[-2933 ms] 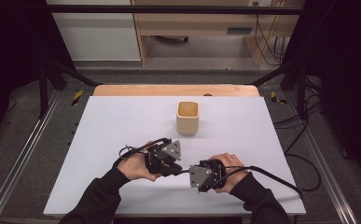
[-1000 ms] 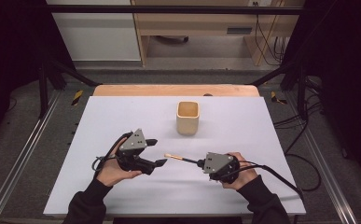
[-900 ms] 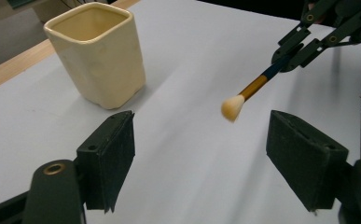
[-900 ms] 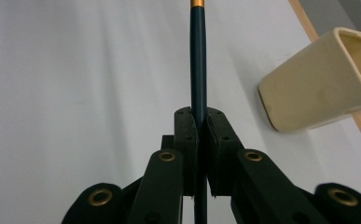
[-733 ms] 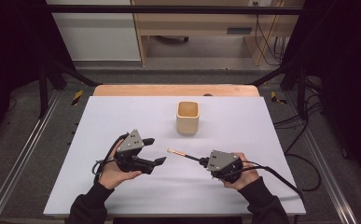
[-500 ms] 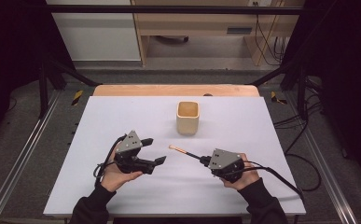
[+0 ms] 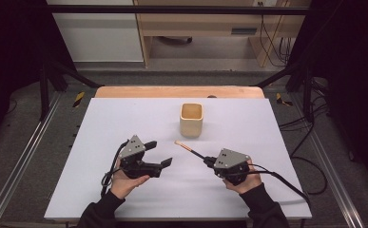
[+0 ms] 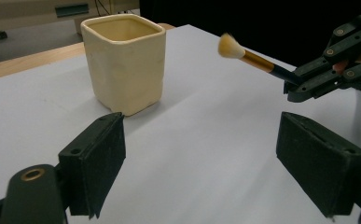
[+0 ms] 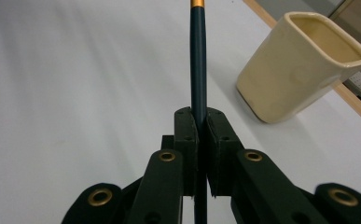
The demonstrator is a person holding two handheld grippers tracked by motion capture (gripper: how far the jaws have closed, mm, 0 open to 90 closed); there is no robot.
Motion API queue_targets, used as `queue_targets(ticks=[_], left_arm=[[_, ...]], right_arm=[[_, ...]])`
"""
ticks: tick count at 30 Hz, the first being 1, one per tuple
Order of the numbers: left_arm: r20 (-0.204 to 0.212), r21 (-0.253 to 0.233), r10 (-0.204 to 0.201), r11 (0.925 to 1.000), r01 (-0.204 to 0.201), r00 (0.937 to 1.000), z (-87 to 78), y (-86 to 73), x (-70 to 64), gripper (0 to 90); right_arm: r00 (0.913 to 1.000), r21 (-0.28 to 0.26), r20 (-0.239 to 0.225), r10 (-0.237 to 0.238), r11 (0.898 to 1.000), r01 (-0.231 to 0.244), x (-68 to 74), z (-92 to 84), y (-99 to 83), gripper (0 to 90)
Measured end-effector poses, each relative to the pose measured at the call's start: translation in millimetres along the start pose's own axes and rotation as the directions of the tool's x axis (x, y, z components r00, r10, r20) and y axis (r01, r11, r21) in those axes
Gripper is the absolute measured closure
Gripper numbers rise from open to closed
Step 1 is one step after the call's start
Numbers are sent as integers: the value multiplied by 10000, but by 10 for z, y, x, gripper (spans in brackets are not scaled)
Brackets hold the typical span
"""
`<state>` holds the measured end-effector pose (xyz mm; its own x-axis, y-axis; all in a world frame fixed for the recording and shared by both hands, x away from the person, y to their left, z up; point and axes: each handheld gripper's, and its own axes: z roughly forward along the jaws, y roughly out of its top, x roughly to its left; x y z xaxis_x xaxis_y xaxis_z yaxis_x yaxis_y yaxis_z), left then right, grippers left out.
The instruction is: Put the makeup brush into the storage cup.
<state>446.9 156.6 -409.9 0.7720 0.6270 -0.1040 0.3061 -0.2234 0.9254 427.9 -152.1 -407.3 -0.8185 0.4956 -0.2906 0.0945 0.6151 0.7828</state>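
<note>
A cream square cup [image 7: 191, 119] stands upright and empty on the white table, also in the left gripper view [image 8: 124, 63] and the right gripper view [image 9: 304, 65]. My right gripper [image 7: 206, 162] [image 9: 200, 121] is shut on the dark handle of a small brush [image 7: 188, 148] [image 9: 198, 70]. The brush [image 8: 243, 55] has a gold ferrule, and its pale bristles point toward the cup, just short of it. My left gripper [image 7: 161, 153] [image 8: 215, 163] is open and its jaws have just been opening, with nothing between them.
The white tabletop [image 7: 124, 118] ends at a wooden strip [image 7: 177, 91] along the far edge. Black frame posts and cables stand on the floor at both sides. A cable [image 7: 286, 183] trails from the right gripper across the table's right part.
The two grippers, close together at first, have drawn apart. The brush stays in the right gripper and its tip has swung toward the cup. The left jaws stand wider.
</note>
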Motion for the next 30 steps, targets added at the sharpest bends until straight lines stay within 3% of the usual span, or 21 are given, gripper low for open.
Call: queue_targets(ticks=[9,16,30], left_arm=[[-249,-475,-782,9959,770,9966,43,-73,-25,154],[-233,-1034,-1411,9850,1379,9897,61,-107,-45,154],[77,-1536,-1548,9760,1541,9879,115,-91,-147,155]], right_arm=[[9980,-621,293,565,9966,-545,37,18,9,845],[9945,-946,250,1020,9906,-992,70,61,4,844],[9881,-1397,169,1528,9789,-1490,141,171,-18,845]])
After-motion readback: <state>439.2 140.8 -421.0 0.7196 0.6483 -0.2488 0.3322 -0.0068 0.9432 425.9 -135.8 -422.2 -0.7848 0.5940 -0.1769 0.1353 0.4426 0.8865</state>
